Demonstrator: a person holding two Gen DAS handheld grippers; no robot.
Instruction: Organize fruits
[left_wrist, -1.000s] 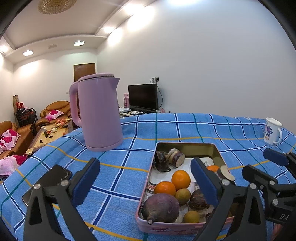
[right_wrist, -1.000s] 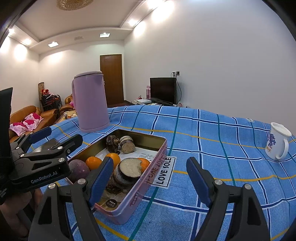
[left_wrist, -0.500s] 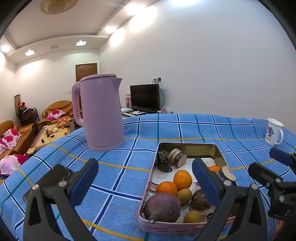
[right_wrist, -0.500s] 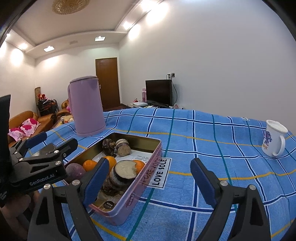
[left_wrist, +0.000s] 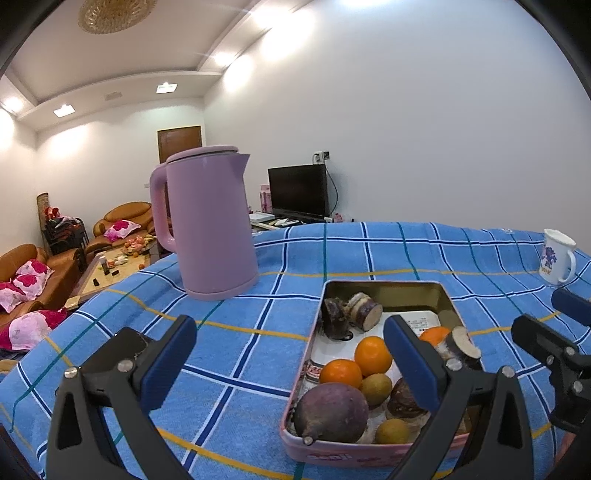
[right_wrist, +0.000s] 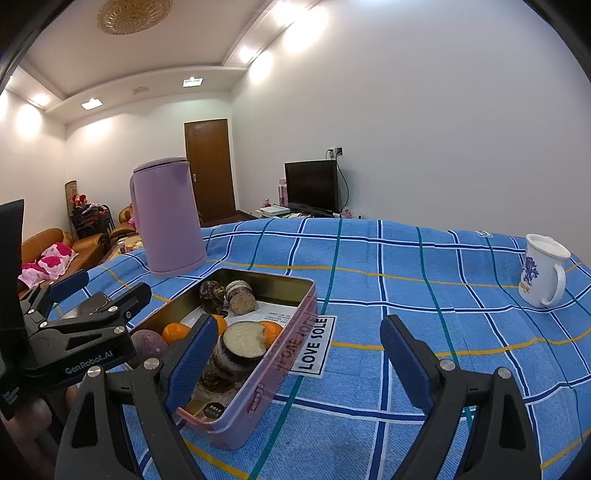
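A pink metal tin (left_wrist: 384, 286) sits on the blue checked cloth and holds oranges (left_wrist: 373, 355), a purple round root (left_wrist: 331, 412), small yellow-green fruits (left_wrist: 376, 386) and cut taro pieces (left_wrist: 365, 311). My left gripper (left_wrist: 291, 363) is open and empty, hovering over the tin's near left side. My right gripper (right_wrist: 297, 354) is open and empty, its left finger (right_wrist: 190, 362) over the tin (right_wrist: 291, 332), next to a cut taro (right_wrist: 243, 341). The left gripper also shows in the right wrist view (right_wrist: 79, 295).
A tall lilac kettle (left_wrist: 208, 225) stands on the cloth behind the tin. A white printed mug (right_wrist: 543, 275) stands at the far right. A dark phone (left_wrist: 116, 349) lies at the near left. A "LOVE SOLE" label (right_wrist: 314, 345) is beside the tin. Sofas and a TV are beyond.
Both grippers have drifted slightly; the views shifted a little, so the kettle and tin sit slightly right in the left view. Both stay open and empty.
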